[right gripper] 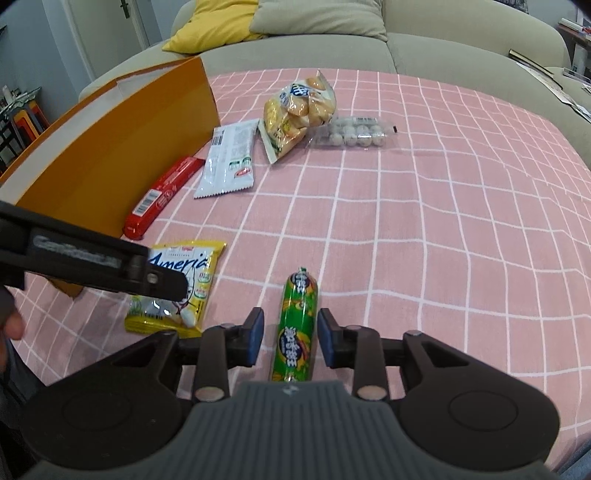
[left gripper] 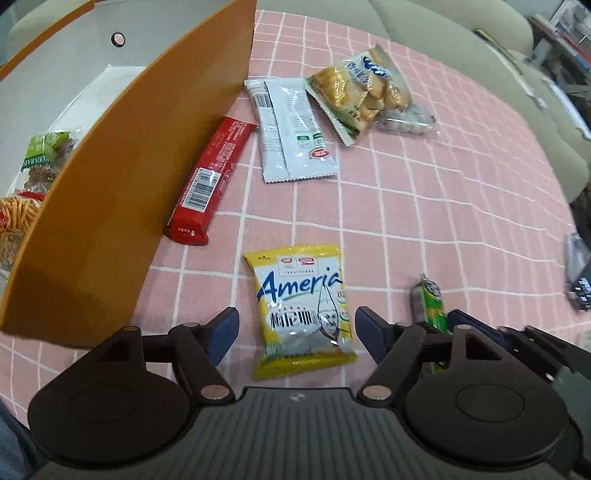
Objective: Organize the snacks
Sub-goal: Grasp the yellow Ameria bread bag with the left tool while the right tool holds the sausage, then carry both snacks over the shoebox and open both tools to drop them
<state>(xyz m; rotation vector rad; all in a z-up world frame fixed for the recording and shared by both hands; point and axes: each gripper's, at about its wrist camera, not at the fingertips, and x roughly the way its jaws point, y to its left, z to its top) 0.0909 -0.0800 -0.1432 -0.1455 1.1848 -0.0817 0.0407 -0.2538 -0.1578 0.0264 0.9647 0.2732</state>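
My left gripper [left gripper: 297, 334] is open, its jaws on either side of a yellow "Ameria" snack packet [left gripper: 301, 308] lying flat on the pink checked cloth; the packet also shows in the right wrist view [right gripper: 177, 291]. My right gripper [right gripper: 290, 338] is open around a green sausage stick [right gripper: 297, 325], which also shows at the right of the left wrist view [left gripper: 430, 302]. An orange box [left gripper: 122, 177] stands at the left with several snacks inside [left gripper: 33, 177].
On the cloth lie a red bar [right gripper: 162, 195], a white packet [right gripper: 231, 160], a yellow biscuit bag [right gripper: 295, 110] and a clear pack of round sweets [right gripper: 351, 134]. A beige sofa [right gripper: 332, 44] with a yellow cushion [right gripper: 210, 26] lies beyond the table.
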